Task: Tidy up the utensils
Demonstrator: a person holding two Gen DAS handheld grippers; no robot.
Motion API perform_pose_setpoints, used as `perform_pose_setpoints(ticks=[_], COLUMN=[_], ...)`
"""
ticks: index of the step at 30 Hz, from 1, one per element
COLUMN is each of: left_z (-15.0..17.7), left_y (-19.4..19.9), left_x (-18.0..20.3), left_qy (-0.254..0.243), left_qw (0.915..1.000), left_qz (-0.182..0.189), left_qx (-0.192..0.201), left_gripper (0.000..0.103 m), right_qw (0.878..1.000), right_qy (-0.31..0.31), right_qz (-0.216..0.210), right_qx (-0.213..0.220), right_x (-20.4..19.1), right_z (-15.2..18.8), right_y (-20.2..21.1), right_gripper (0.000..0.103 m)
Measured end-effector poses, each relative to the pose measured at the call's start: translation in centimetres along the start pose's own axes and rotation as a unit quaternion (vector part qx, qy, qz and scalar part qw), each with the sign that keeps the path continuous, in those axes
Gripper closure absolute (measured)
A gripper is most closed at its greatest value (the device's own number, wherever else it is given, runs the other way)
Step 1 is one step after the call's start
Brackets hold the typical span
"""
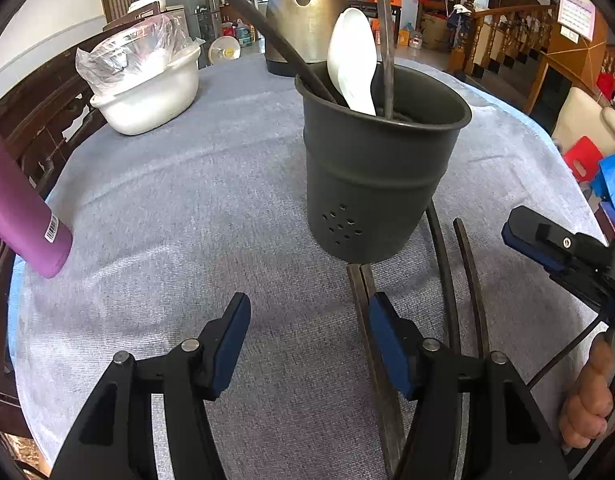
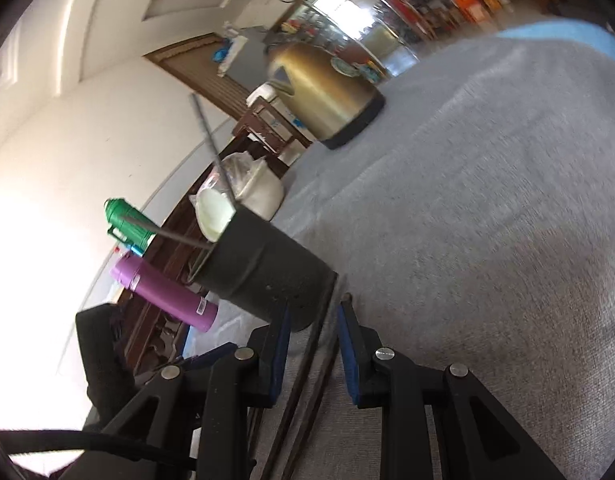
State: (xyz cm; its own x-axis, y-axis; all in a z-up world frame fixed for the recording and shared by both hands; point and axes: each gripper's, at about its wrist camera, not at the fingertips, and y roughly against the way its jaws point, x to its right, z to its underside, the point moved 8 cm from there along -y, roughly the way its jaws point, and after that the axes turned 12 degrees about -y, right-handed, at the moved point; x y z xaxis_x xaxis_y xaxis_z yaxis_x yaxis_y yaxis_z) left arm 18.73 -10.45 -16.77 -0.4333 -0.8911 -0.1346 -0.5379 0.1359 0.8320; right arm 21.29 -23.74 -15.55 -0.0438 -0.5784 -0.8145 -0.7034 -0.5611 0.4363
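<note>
1. Dark grey metal utensil holder with drain holes (image 1: 377,168): stood upright on the grey cloth-covered bench (image 1: 187,200), already holding a white plastic rice spoon (image 1: 353,60) and two thin rods.
2. Dark, slim chopsticks: four lay flat on the cloth at the holder's foot, long axes running from the holder back toward the person. One pair (image 1: 365,292) lay touching each other; the other two (image 1: 459,264) lay just beside, slightly apart.
3. Left gripper (image 1: 307,332): fingers stood wide apart and held nothing; the touching pair passed under its right-hand finger, not between the two.
4. Right gripper (image 2: 313,344): fingers were partly apart and straddled two chopsticks (image 2: 315,356), pads not pressing them as far as could be told. Judged the better placed for a pick.
5. Room: open cloth lay left of the holder; a purple flask (image 1: 23,216), a white basin (image 1: 147,96) and a brass-toned kettle (image 1: 303,12) stood well apart. The bench edge lay near the right gripper.
</note>
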Motion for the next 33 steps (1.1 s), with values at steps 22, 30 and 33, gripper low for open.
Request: perform_pose_setpoints(ticks=[22,30,33], left_z=[3.2,4.1,3.9], left_y=[1.6,2.6,2.8], left_x=[1.1,-0.5,0.1], left_qy=[0.057,0.072,0.054], left_qw=[0.9962,0.9959,0.9976], left_qz=[0.02,0.031,0.015], left_qx=[-0.062,-0.045,-0.039], left_gripper=[0.041,0.041,0.041], right_qw=[1.0,0.999,0.999], right_qy=[-0.017,-0.03,-0.031], right_qz=[0.011,0.01,0.012], right_qx=[0.005,0.003,0.005], right_x=[1.0,1.4,1.4], right_z=[-0.5,-0.6,-0.6], right_y=[0.3,0.2,0.3], right_gripper=[0.076,0.076,0.076])
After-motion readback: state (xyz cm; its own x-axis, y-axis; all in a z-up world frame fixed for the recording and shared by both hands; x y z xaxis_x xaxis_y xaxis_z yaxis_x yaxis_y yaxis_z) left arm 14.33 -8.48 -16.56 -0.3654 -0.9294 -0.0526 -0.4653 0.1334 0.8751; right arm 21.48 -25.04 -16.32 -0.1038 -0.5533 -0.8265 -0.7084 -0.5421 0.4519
